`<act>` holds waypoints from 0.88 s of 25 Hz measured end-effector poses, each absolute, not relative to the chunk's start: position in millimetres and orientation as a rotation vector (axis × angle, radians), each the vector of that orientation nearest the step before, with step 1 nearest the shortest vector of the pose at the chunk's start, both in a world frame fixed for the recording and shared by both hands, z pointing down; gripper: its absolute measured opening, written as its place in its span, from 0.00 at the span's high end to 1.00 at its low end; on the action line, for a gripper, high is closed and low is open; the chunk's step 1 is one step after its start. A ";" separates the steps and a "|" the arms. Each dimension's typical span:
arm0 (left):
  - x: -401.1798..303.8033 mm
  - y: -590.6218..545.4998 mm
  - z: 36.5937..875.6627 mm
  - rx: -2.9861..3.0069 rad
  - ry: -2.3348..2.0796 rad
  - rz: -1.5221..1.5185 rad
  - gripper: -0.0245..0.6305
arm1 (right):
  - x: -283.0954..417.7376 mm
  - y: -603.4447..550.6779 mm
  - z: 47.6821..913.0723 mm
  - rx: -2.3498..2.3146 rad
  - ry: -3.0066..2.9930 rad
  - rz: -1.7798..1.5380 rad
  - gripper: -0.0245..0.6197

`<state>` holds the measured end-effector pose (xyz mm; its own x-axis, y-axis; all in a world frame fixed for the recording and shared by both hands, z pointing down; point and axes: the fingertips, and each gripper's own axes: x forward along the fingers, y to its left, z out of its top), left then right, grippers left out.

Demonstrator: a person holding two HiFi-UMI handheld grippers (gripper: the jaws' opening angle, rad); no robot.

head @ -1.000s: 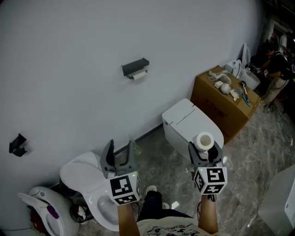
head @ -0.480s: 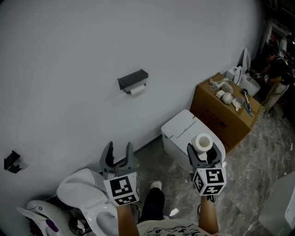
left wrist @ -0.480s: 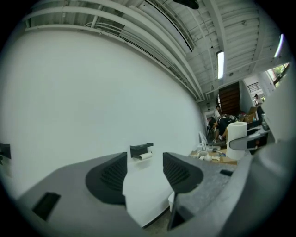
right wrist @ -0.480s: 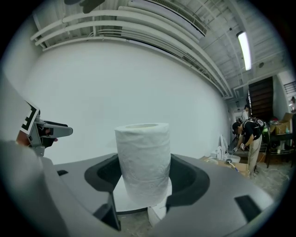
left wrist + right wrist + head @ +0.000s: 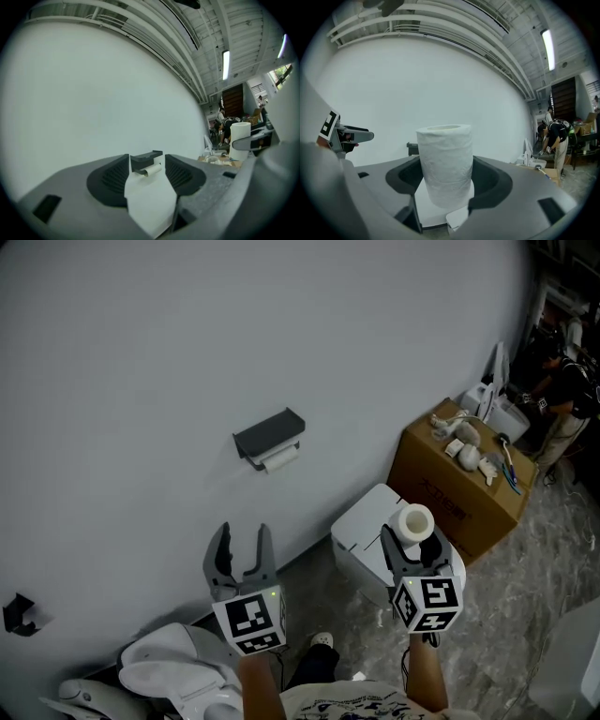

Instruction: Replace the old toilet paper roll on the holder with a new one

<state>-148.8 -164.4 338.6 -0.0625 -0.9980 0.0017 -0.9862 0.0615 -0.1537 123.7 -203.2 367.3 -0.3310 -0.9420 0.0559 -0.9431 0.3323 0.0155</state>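
While right gripper (image 5: 412, 540) pinches the fresh roll (image 5: 415, 521), left gripper (image 5: 242, 534) gapes; box (image 5: 439, 476) print unreadable.

Matt dark holder (image 5: 269, 433); toilet paper roll (image 5: 444, 164) soft, dimpled paper; box (image 5: 457, 495) brown cardboard

head: steeply down | gripper views: toward wall (image 5: 141, 352) — all share holder (image 5: 269, 437)
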 end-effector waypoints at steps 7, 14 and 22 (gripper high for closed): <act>-167.4 -230.0 335.8 -2.078 2.166 -0.228 0.62 | 101.6 -267.7 363.6 1.802 -2.528 0.035 0.48; -176.6 -261.3 345.9 -2.083 2.174 -0.272 0.62 | 86.1 -299.3 377.3 1.771 -2.520 0.068 0.48; -183.7 -282.2 351.7 -2.042 2.223 -0.313 0.62 | 79.9 -331.8 387.0 1.713 -2.540 0.101 0.48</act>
<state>-183.7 -282.2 351.7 -0.0915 -0.9940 0.0602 -0.9720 0.0760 -0.2223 79.9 -331.8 387.0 -0.3734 -0.9223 0.1001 -0.9273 0.3741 -0.0121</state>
